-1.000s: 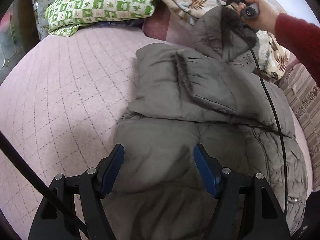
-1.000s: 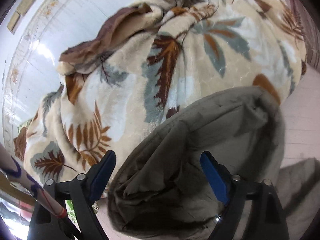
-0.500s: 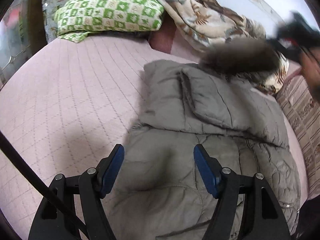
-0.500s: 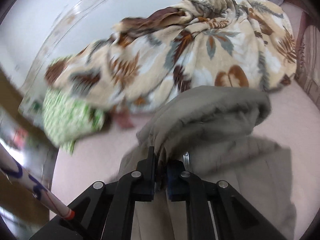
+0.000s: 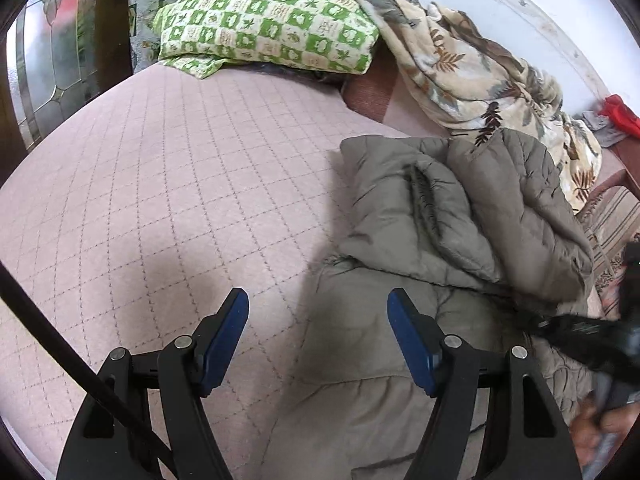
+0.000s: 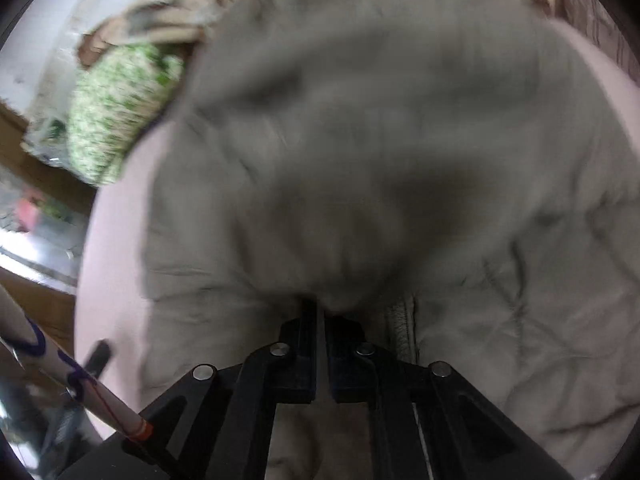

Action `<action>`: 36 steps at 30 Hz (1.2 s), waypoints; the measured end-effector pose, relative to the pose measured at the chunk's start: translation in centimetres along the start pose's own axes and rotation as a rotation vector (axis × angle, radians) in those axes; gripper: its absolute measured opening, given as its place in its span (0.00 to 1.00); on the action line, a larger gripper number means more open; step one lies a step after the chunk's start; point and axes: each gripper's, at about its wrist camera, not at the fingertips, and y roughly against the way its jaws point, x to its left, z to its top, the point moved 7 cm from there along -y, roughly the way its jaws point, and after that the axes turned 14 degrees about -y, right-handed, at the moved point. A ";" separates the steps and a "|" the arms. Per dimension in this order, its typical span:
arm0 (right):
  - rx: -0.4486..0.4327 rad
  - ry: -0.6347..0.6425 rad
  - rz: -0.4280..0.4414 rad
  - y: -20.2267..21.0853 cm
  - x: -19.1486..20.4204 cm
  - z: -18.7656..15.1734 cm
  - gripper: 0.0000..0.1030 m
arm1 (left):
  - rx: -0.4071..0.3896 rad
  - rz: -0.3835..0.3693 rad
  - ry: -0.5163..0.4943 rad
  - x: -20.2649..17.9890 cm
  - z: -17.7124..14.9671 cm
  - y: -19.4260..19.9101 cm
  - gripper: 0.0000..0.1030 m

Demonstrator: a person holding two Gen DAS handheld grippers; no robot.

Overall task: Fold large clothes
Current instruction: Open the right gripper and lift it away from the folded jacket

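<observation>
A grey-green quilted jacket [image 5: 420,240] lies on the pink quilted bed [image 5: 160,184], filling the right half of the left wrist view. Its hood [image 5: 520,208] is folded down over the body. My left gripper [image 5: 318,320] stands open above the jacket's left edge, nothing between its blue pads. In the right wrist view my right gripper [image 6: 323,312] is shut on a fold of the hood [image 6: 360,140], which bulges up over the jacket body [image 6: 540,340]; the picture is blurred by motion. The right gripper shows dimly at the right edge of the left wrist view [image 5: 592,336].
A green checked pillow [image 5: 264,24] lies at the head of the bed, with a leaf-patterned blanket [image 5: 472,68] heaped beside it. A striped cushion [image 5: 616,220] sits at the right edge. Bare pink bedspread stretches left of the jacket. A glass-panelled door [image 5: 48,64] stands far left.
The right gripper shut on the hood and carried it down over the jacket body towards the near side. The left gripper drifted left and stayed open.
</observation>
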 end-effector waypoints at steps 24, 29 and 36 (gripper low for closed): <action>-0.344 0.235 -0.310 4.8 2.3 9.7 0.59 | 0.004 0.051 -0.077 -1.2 0.1 0.4 0.69; -0.242 0.246 -0.329 0.9 -1.3 6.9 0.59 | 0.031 0.030 -0.059 -1.0 0.0 -0.2 0.69; -0.415 0.266 -0.183 8.6 5.0 7.0 0.58 | 0.040 0.043 -0.077 -1.4 -0.2 -0.4 0.69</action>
